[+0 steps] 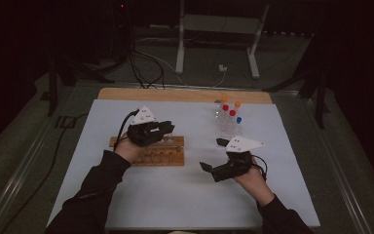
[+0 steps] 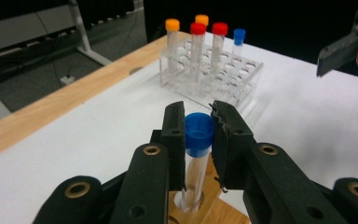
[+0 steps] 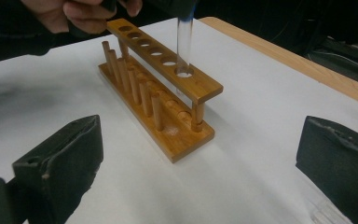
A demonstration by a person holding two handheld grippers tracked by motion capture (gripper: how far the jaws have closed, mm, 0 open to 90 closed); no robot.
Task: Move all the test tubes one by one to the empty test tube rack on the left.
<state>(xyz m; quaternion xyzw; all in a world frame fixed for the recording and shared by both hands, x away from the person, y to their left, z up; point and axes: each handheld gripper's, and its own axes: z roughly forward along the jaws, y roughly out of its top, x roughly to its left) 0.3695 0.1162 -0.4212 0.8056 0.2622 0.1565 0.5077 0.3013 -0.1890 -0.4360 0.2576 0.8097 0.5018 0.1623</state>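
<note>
I note my left gripper (image 2: 199, 133) clenched on the blue-capped tube (image 2: 198, 154), its foot in the wooden rack's (image 3: 161, 100) end hole; the tip is hidden. My right gripper (image 3: 196, 168) stands released, near right.

This looks like a lab or test room set up for recording. A table (image 1: 185, 95) with a wooden edge carries a white sheet, and on it stand a wooden test-tube rack (image 1: 158, 155) and, to the right of and behind that rack, a clear plastic rack (image 2: 242, 74) holding capped tubes (image 2: 197, 35). Beyond the table, past the wooden rack, the grey floor holds loose cables (image 1: 146, 63) and a white metal stand (image 1: 219, 29) against dark surroundings.
</note>
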